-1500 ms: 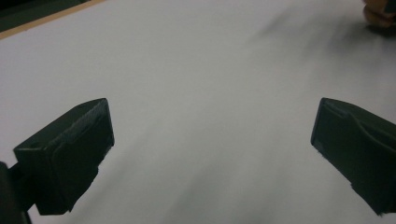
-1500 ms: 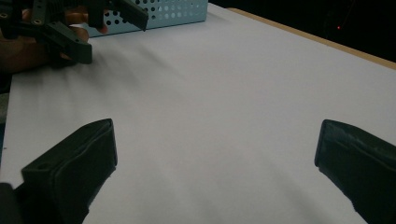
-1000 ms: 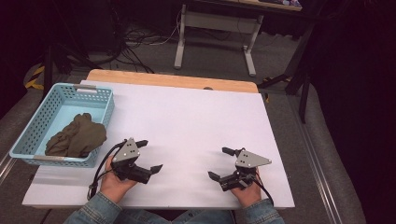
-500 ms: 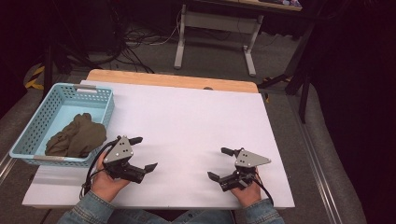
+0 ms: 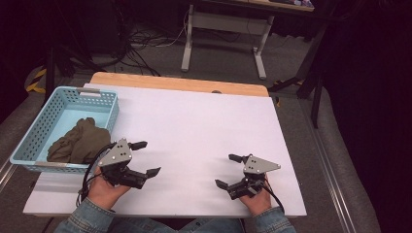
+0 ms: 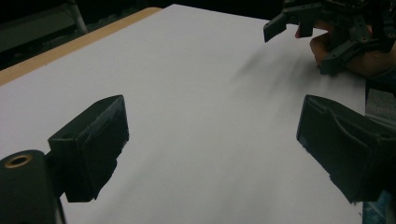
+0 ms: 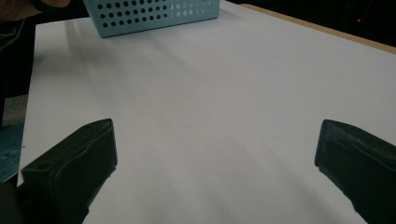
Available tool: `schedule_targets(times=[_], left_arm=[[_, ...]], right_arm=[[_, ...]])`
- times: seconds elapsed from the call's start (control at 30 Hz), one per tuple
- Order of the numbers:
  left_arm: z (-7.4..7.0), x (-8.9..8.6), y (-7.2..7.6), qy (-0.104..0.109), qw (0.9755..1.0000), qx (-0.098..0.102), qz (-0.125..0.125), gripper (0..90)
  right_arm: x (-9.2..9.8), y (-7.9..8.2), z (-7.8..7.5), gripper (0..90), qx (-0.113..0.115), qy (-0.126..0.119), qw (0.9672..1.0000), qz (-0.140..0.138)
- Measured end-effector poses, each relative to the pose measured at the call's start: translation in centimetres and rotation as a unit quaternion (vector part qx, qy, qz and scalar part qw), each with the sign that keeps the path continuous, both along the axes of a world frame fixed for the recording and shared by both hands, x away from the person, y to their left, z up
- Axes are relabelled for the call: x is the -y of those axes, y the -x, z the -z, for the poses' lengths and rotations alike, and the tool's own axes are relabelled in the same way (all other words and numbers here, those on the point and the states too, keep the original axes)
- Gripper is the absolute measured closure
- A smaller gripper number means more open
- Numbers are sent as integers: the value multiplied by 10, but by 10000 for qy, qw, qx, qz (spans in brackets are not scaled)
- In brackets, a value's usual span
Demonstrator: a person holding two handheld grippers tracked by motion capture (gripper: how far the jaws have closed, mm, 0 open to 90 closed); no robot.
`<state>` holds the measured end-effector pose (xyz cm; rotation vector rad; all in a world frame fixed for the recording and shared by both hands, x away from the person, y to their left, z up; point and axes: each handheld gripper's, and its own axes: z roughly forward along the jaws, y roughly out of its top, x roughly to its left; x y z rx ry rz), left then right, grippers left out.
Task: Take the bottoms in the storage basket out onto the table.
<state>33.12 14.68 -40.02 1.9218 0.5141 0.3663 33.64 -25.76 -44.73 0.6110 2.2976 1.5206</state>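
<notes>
- While the left tongs [image 5: 145, 158] have just been closing slightly — nothing between them — steer toward the olive cloth [image 5: 77, 141] in the blue basket [image 5: 30, 132].
- Right tongs [image 5: 229, 171] released over the desk [image 5: 194, 126] — keep them parked.

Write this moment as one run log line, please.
left gripper: open, just closing slightly, empty | right gripper: open, empty | cloth: in basket

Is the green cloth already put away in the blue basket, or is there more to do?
The olive-green cloth lies bunched inside the blue basket at the table's left edge, so nothing looks taken out or laid down yet. In hand: nothing. The left gripper and right gripper both hover open over the white table. Probably the real work with the cloth is still ahead.
</notes>
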Motion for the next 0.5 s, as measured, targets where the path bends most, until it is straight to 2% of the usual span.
schedule_targets(times=[0.1,0.27,0.5], left_arm=[[-6,-1,2,-111,9999,3,36,102],[-13,-4,3,-124,9999,36,44,91],[-22,-13,4,-107,9999,80,-73,75]], right_arm=[[0,0,0,0,-13,2,10000,-24],[-1,0,0,0,-9,2,10000,-28],[-1,0,1,0,-12,16,10000,-25]])
